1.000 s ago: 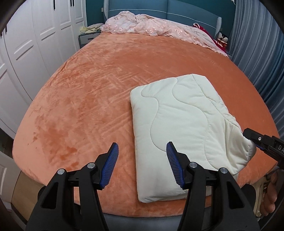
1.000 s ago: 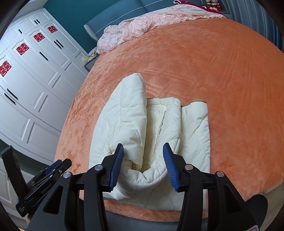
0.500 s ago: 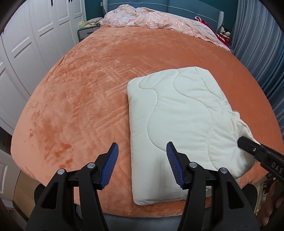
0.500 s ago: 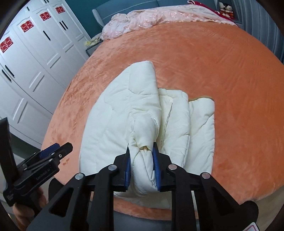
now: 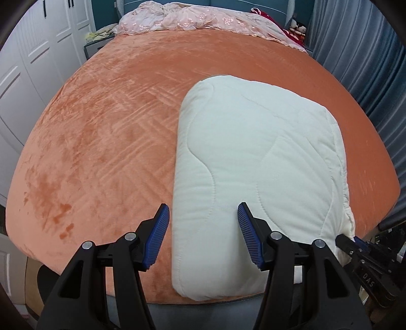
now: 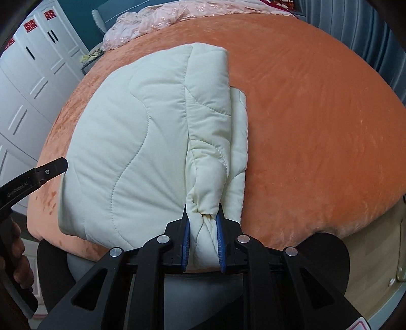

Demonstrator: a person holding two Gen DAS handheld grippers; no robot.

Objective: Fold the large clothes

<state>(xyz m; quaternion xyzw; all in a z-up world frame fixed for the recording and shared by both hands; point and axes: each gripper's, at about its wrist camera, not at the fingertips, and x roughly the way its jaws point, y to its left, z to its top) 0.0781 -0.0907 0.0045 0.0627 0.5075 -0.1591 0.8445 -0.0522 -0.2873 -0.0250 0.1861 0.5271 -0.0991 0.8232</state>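
Note:
A cream quilted garment (image 5: pixel 253 152) lies folded into a thick pad on the orange bed cover (image 5: pixel 101 127), near the bed's front edge. My left gripper (image 5: pixel 203 215) hovers open over the pad's near left edge, and the fabric shows between its blue pads without being pressed. In the right wrist view the garment (image 6: pixel 127 127) has a rolled layer along its right side. My right gripper (image 6: pixel 203 210) is shut on a bunched fold of that layer at the near end. The left gripper's black finger (image 6: pixel 50 168) shows beside the pad's left edge.
A heap of pink bedding (image 5: pixel 203 17) lies at the head of the bed. White wardrobe doors (image 5: pixel 30 50) stand on the left and a grey curtain (image 5: pixel 368 50) hangs on the right. The bed's front edge (image 6: pixel 317 228) runs just below both grippers.
My right gripper has shut on the bunched fold of the garment and sunk toward the bed. The left gripper has come closer and to the right, over the pad's left edge.

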